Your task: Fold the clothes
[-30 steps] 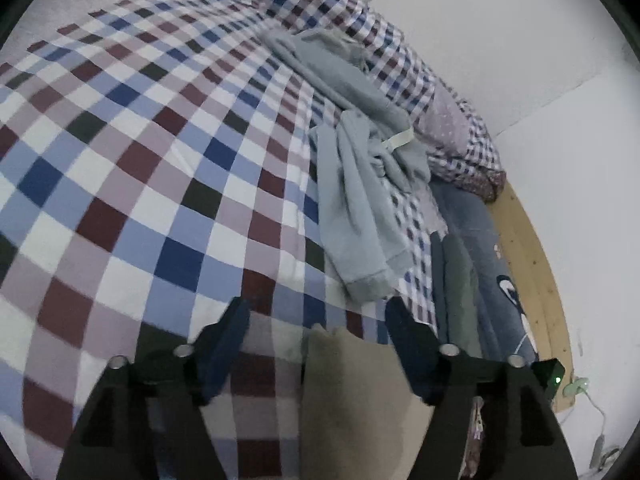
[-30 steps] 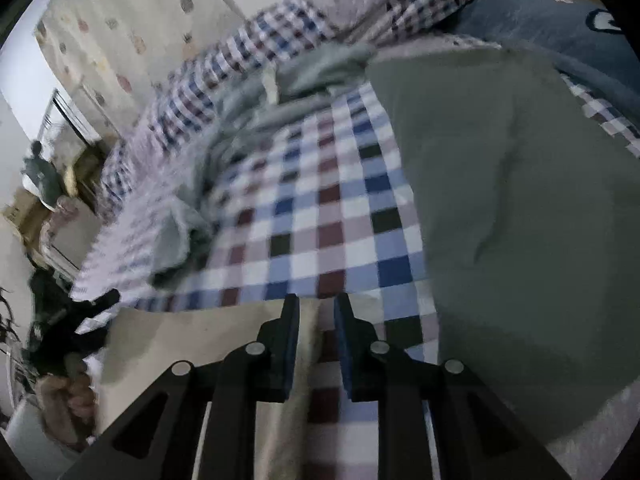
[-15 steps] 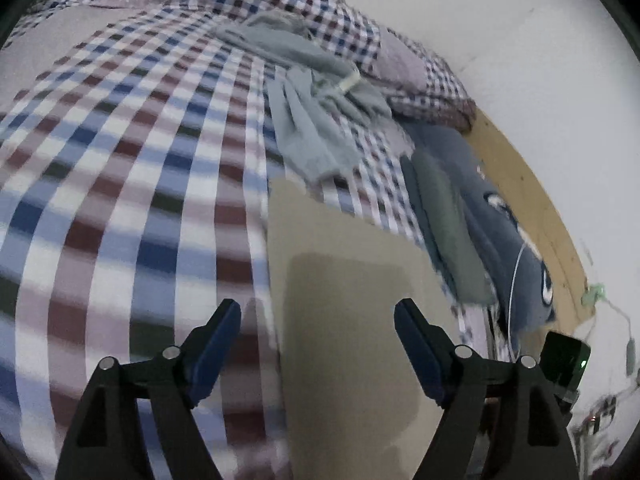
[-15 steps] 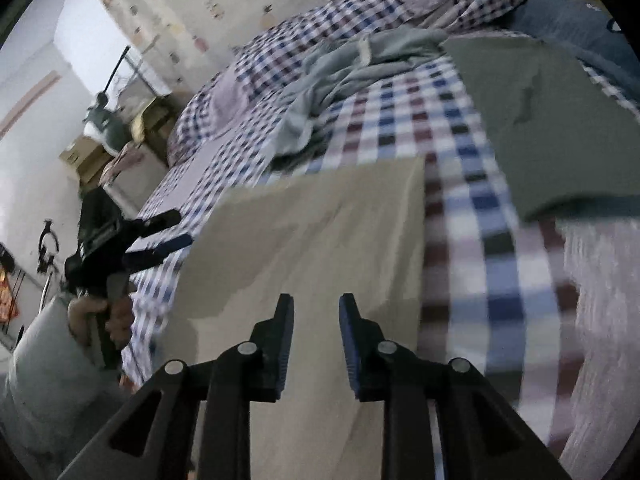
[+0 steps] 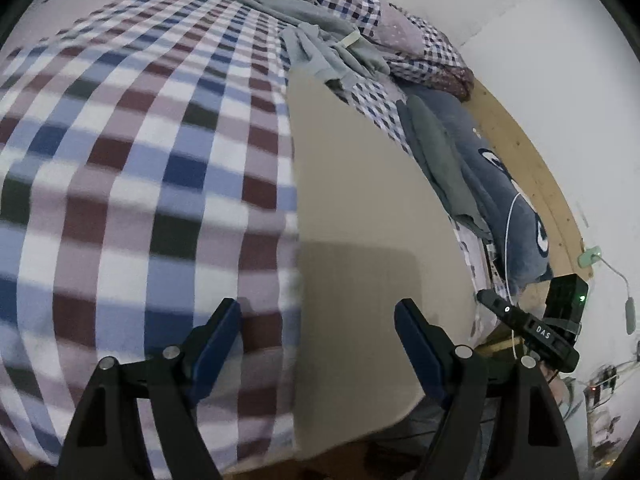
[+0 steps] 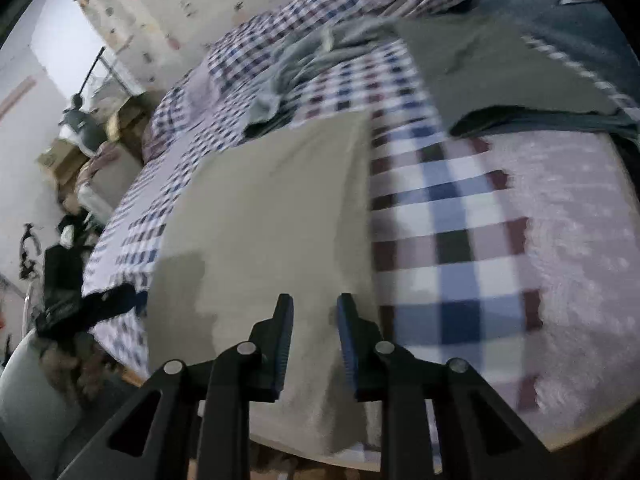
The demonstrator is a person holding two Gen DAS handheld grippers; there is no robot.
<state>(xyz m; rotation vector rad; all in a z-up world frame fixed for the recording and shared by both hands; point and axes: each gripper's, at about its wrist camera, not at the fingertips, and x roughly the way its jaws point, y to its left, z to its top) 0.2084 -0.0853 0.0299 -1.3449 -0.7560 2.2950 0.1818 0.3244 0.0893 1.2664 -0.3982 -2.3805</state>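
A beige folded garment [image 5: 352, 220] [image 6: 272, 216] lies flat on the checked bed cover [image 5: 140, 152], and its near edge hangs over the bed's edge. My left gripper [image 5: 318, 316] is wide open above that near edge and holds nothing. My right gripper [image 6: 316, 320] hovers over the same garment's near right part. Its jaws stand a narrow gap apart and grip no cloth. In the left wrist view the right gripper [image 5: 532, 328] shows at the right. The left gripper [image 6: 80, 304] shows dark at the left of the right wrist view.
A crumpled light grey-blue garment [image 5: 320, 40] [image 6: 280, 80] lies beyond the beige one. A folded grey-green garment [image 5: 440, 152] [image 6: 500, 68] rests on a dark blue printed one [image 5: 512, 208] by the wooden bed frame [image 5: 532, 168]. Boxes and clutter [image 6: 80, 152] stand by the bed.
Both grippers have drawn back toward the bed's near edge. The beige garment now lies spread flat, and the right gripper's jaws stand slightly wider than one second ago.
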